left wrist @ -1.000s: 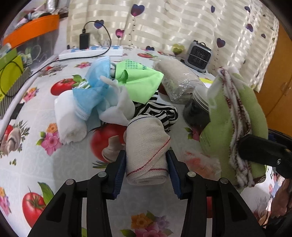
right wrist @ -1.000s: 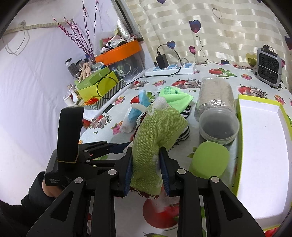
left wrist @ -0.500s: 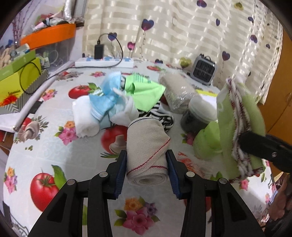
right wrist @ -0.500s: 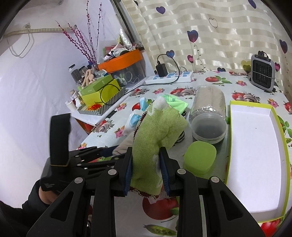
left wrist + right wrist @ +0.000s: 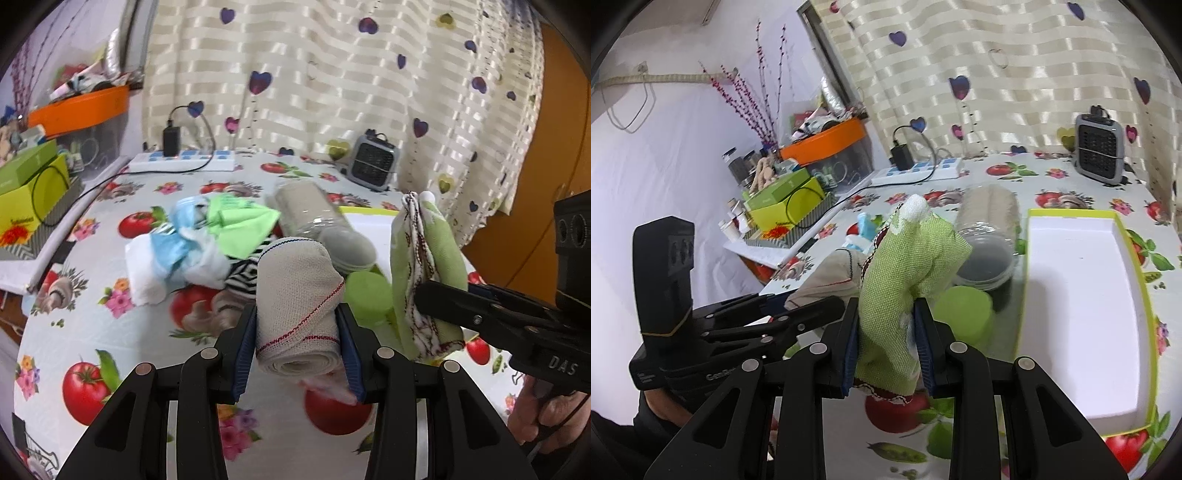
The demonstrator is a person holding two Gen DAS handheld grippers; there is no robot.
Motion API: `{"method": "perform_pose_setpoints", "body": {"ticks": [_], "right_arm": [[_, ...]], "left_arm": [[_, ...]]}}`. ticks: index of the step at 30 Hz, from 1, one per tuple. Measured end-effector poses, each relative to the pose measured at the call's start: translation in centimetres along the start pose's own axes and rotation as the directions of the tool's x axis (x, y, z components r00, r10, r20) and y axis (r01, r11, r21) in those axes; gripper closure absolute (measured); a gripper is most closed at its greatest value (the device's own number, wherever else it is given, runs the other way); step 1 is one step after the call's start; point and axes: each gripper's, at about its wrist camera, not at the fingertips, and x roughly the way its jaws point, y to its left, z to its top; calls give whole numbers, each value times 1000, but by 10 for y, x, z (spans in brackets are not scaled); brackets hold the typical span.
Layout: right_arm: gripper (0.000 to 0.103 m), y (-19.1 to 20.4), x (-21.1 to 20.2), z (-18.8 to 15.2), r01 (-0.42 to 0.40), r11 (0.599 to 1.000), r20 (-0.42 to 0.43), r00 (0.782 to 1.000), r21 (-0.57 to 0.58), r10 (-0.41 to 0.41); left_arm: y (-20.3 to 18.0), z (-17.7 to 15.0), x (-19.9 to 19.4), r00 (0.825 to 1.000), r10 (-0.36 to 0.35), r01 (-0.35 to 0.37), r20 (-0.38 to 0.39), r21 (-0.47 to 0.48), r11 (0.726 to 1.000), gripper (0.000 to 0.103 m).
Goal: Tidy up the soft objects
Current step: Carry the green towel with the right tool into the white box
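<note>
Behind the green cloth, a clear jar lies half hidden.

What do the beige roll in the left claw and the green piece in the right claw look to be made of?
Beige roll: seemingly elastic woven bandage, matte, with visible mesh weave, red stitched edge and layers spiralled at its end. Green piece: likely coarse-woven cotton cloth, matte, folded, with grainy weave and red-and-white trimmed hem.

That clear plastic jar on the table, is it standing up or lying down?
Lying down. The clear jar rests on its side, open mouth facing the camera, its green lid off and lying on the table in front of it.
</note>
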Motion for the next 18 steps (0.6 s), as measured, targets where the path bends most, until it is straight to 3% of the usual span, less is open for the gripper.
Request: {"method": "perform_pose_setpoints", "body": {"ticks": [9,18], "right_arm": [[74,-42,-26,-4,83,993,32,996,83,-86],[74,-95,-39,-19,196,964,-3,980,177,-199]], "left_arm": [[-40,9,4,998,-64,64,-7,65,996,62],[-87,21,23,993,-113,117,-36,131,985,62]]}}
